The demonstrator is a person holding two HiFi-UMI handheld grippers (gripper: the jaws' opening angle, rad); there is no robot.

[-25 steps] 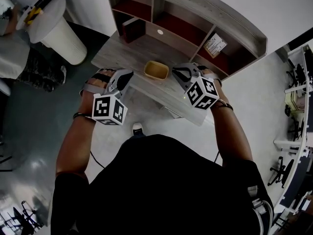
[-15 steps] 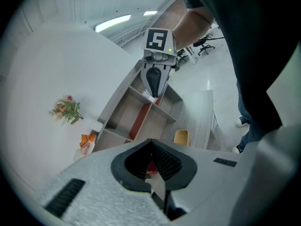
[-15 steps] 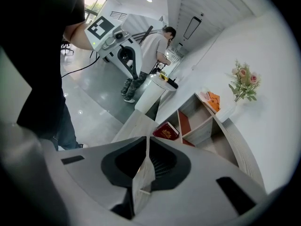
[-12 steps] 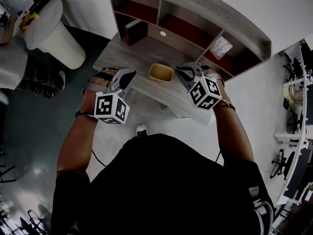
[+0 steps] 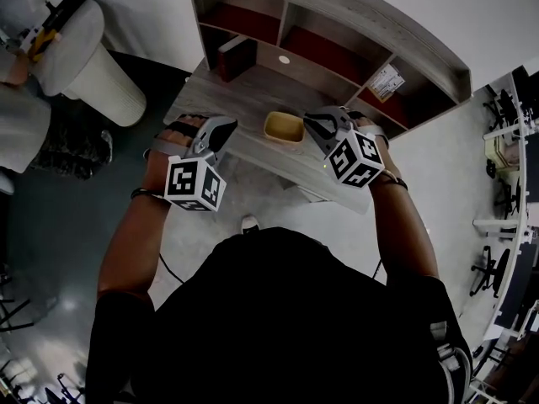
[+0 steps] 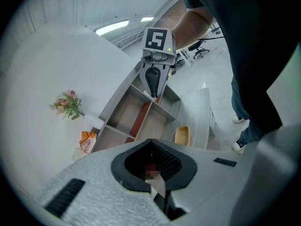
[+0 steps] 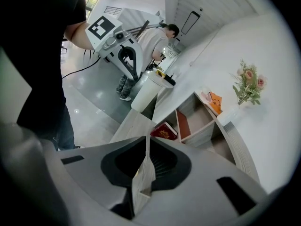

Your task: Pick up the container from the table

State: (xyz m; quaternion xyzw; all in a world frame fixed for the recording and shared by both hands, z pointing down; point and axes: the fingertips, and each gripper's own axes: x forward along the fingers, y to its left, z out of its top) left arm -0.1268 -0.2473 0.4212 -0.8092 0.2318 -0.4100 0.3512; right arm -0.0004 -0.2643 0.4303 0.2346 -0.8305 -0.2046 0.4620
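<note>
A small yellow container point(image 5: 284, 129) sits open-topped near the front edge of the grey wooden desk point(image 5: 227, 99). My left gripper point(image 5: 226, 125) hovers at the desk's front edge, left of the container and apart from it. My right gripper point(image 5: 313, 122) hovers just right of the container. Both hold nothing. In the left gripper view the left gripper point(image 6: 150, 141) has its jaws closed together, with the container point(image 6: 182, 135) beyond them and the right gripper point(image 6: 153, 81) facing it. In the right gripper view the right gripper point(image 7: 146, 138) is shut too, the container is hidden, and the left gripper point(image 7: 129, 62) shows opposite.
A shelf unit point(image 5: 337, 23) stands at the back of the desk with a red book point(image 5: 237, 55) in a lower bay and a card point(image 5: 386, 82) further right. A vase of flowers point(image 7: 248, 81) tops it. A white round bin point(image 5: 84, 53) and a person point(image 7: 153, 39) are at the left.
The view has drifted slightly, so the desk and container sit a little further right. Both grippers keep their places on either side of the container and stay shut.
</note>
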